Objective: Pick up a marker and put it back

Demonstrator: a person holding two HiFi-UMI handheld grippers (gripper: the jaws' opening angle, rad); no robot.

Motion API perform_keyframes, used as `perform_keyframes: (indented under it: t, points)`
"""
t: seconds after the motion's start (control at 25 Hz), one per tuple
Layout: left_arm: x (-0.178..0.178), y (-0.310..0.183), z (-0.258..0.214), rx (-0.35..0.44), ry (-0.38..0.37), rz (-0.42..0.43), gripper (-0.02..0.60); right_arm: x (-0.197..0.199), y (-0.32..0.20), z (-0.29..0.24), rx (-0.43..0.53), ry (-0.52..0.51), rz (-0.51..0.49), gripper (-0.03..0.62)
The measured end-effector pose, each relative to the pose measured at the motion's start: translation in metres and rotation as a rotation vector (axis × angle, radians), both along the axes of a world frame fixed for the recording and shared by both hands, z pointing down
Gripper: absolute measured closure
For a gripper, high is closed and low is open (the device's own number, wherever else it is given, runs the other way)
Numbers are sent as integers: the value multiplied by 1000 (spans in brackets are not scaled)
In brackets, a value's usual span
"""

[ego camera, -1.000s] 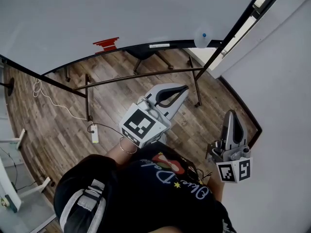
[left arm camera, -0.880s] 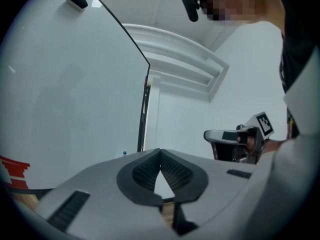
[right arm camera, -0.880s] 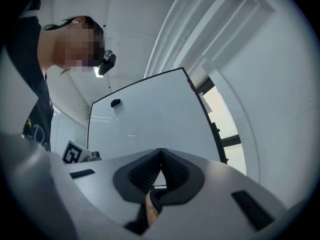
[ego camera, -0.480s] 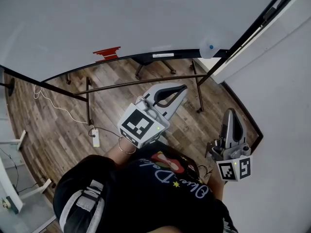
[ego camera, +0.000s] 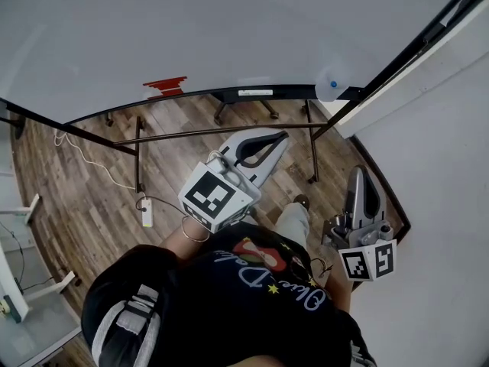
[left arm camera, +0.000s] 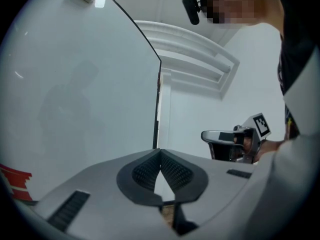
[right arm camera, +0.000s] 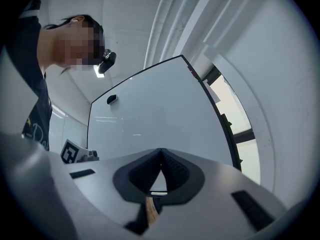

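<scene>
Both grippers sit low at the person's waist, noses aimed forward at the big white glossy whiteboard. That reads to me as a ready carry, tools tucked close with nothing picked up yet.

Left gripper first: its own view shows the dark ribbed pads meeting at the tips with only a sliver of light behind them and nothing pinched there. Closed and empty. The right gripper is the same, with its jaws fully together, pads touching at the tip and no object between them. It hangs just beside the pale wall on the person's right.

So where's the marker? No view shows one I can name for certain. On the whiteboard's black ledge, over to the left, lies a red striped object, which may be a marker or several, but it is too small to tell. It is well apart from both grippers. A small white round piece with a blue dot sits at the ledge's right end.

Below is the brown wood-plank floor, with the stand's black metal bars running between the grippers and the ledge. My judgement is that the pick-up has not begun, and either gripper must open before it can take anything.
</scene>
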State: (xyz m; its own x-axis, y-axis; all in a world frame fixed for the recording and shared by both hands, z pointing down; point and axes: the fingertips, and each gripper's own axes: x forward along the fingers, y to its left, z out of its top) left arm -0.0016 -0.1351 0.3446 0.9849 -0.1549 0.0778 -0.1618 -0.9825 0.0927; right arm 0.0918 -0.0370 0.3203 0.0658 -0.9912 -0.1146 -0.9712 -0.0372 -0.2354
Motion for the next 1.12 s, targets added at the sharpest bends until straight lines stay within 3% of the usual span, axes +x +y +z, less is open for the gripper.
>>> perform_keyframes:
  t: [0.6, 1.12]
  points:
    - [69, -10, -11, 39, -2, -217, 578, 89, -35, -7, 32, -3, -212, 595]
    - [89, -18, -13, 50, -13, -416, 578, 130, -61, -9, 51, -9, -380, 595]
